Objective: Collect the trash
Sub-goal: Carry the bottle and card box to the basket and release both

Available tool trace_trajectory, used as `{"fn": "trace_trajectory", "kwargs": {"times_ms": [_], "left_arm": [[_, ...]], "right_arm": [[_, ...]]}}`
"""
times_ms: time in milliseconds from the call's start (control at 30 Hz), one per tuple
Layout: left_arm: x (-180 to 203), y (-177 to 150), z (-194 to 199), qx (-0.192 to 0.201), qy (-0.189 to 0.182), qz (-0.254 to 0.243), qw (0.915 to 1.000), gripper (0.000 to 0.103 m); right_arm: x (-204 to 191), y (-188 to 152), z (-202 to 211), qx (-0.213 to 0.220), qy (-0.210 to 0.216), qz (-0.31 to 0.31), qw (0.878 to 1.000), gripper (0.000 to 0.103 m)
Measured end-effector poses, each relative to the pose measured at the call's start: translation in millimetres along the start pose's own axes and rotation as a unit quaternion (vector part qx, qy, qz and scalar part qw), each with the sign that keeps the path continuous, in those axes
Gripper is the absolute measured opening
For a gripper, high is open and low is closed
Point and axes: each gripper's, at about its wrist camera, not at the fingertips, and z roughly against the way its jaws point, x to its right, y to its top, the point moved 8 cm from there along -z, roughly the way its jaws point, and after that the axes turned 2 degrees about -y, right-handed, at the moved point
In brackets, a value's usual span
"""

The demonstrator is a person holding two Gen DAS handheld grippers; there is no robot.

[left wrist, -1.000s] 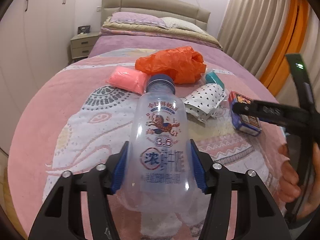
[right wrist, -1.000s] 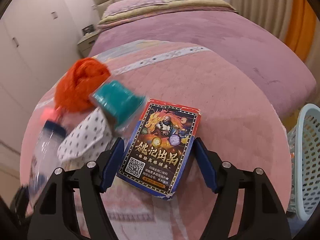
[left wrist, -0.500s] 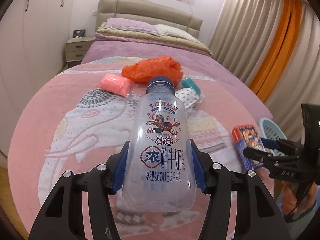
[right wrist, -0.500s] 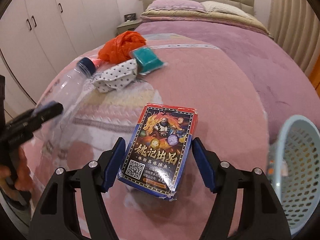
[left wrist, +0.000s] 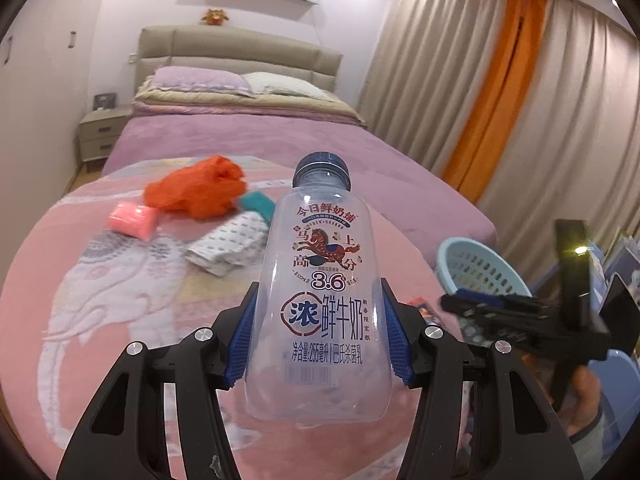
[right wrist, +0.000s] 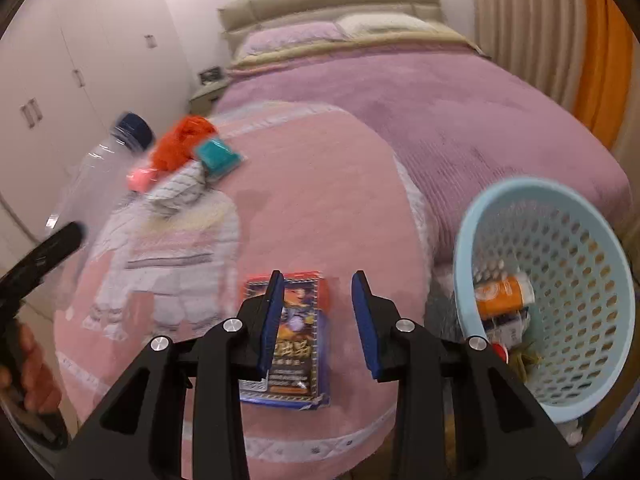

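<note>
A: Start at the fingers. What does the left gripper have?

B: Its blue pads are clamped on the sides of a clear plastic milk bottle with a dark blue cap. The bottle is lifted off the bed. Its long axis runs along the fingers, with the cap pointing away from the hand.

A: And the right gripper?

B: Its jaws are closing, but neither pad presses on anything. A flat blue-and-red printed card box shows behind the left-hand finger and partly in the gap. It is down by the near edge of the pink elephant-print blanket, with its long side running the way the fingers point. I cannot tell whether it is resting there or dropping.

A: Where do the things go?

B: Into the light blue perforated plastic basket, I judge. It stands off the bed's edge to the right of both grippers and already has some litter in it. The right hand is just beside it. The left hand would have to carry the bottle rightward across the blanket corner.

A: What else is left?

B: A crumpled orange plastic bag, a pink packet, a teal packet and a white dotted pouch. They lie bunched together further up the blanket, well apart from the basket.
</note>
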Motion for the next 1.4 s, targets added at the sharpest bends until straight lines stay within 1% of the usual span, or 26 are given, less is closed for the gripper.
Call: {"fn": "trace_trajectory", "kwargs": {"times_ms": [33,67,100,133,167,233,300,367,433,533,600,633,700,767,833,867,933,967,1067,1100,1200,1300,1400], "left_arm": [[3.5,-2.3,-1.8,-0.003,-0.002,-0.003,1.0000,0.054],[6.8,-4.4,-3.2,-0.005,-0.002,-0.008,1.0000,0.054],[8.5,-5.6,-3.9,-0.006,-0.002,-0.012,0.9999,0.054],[8.9,-6.1,-4.0,-0.006,-0.002,-0.012,0.9999,0.054],[8.6,-6.5,-4.4,-0.006,-0.003,-0.010,0.9999,0.054],[6.7,-7.4,-3.9,-0.006,-0.004,-0.006,1.0000,0.054],[6.9,-7.9,-5.1,-0.006,-0.002,-0.006,1.0000,0.054],[7.1,-7.5,-4.0,-0.006,-0.003,-0.006,1.0000,0.054],[9.3,-6.7,-1.2,-0.002,-0.002,-0.010,0.9999,0.054],[12.5,-3.8,-0.3,0.001,-0.002,-0.015,0.9999,0.054],[17.0,-2.7,-0.6,-0.001,-0.004,-0.018,0.9998,0.054],[18.7,-1.4,-2.1,-0.003,-0.004,-0.019,0.9998,0.054],[25.6,2.7,-3.8,-0.003,-0.008,-0.024,0.9997,0.054],[37.5,10.3,-5.7,0.002,-0.013,-0.037,0.9992,0.054],[51.0,17.7,-8.4,0.006,-0.019,-0.047,0.9987,0.054],[57.9,21.0,-9.4,0.008,-0.024,-0.052,0.9983,0.054],[78.1,31.5,-14.8,0.012,-0.040,-0.061,0.9972,0.054],[86.7,35.2,-17.5,0.013,-0.048,-0.064,0.9967,0.054],[114.6,44.3,-29.9,0.009,-0.070,-0.074,0.9947,0.054],[121.7,45.0,-33.9,0.008,-0.076,-0.076,0.9941,0.054],[146.3,47.4,-54.5,-0.010,-0.107,-0.075,0.9913,0.054],[166.9,46.7,-78.9,-0.036,-0.142,-0.060,0.9874,0.054],[185.3,41.4,-102.9,-0.062,-0.165,-0.057,0.9826,0.054]], "right_arm": [[-1.9,-4.7,-2.5,-0.002,0.005,0.001,1.000,0.032],[-2.3,-5.8,-2.4,-0.003,0.013,-0.002,1.000,0.038],[-4.2,-10.7,-0.6,-0.006,0.036,-0.012,0.999,0.044],[-6.3,-15.5,1.2,-0.007,0.050,-0.022,0.998,0.063],[-6.0,-19.9,3.9,-0.004,0.042,-0.023,0.999,0.071],[-9.5,-26.1,5.9,0.000,0.023,-0.009,1.000,0.071],[-17.0,-31.2,0.4,-0.012,0.028,-0.008,0.999,0.070],[-18.7,-34.7,-1.2,-0.014,0.027,-0.010,0.999,0.070],[-21.0,-36.7,-5.8,-0.014,-0.004,0.001,1.000,0.070],[-31.2,-40.4,-12.2,-0.026,-0.010,0.015,1.000,0.070],[-32.7,-40.6,-12.5,-0.025,-0.025,0.025,0.999,0.068],[-33.1,-40.1,-11.4,-0.025,-0.027,0.028,0.999,0.057],[-31.3,-36.3,-10.0,-0.019,-0.022,0.022,0.999,0.057],[-24.2,-30.8,-1.8,-0.004,-0.022,0.014,1.000,0.057],[-12.6,-21.0,13.2,0.019,-0.025,-0.002,1.000,0.057],[0.0,-13.6,27.0,0.036,-0.029,-0.016,0.999,0.057],[14.6,-5.9,40.8,0.054,-0.036,-0.032,0.997,0.057],[30.8,0.6,54.5,0.070,-0.043,-0.047,0.996,0.057],[66.3,10.7,80.1,0.099,-0.062,-0.077,0.990,0.057],[74.2,11.6,85.0,0.103,-0.066,-0.083,0.989,0.057],[111.4,16.8,99.0,0.116,-0.085,-0.114,0.983,0.057],[145.7,16.6,105.3,0.118,-0.100,-0.148,0.977,0.057],[175.1,13.8,105.0,0.112,-0.106,-0.183,0.971,0.057]]}}
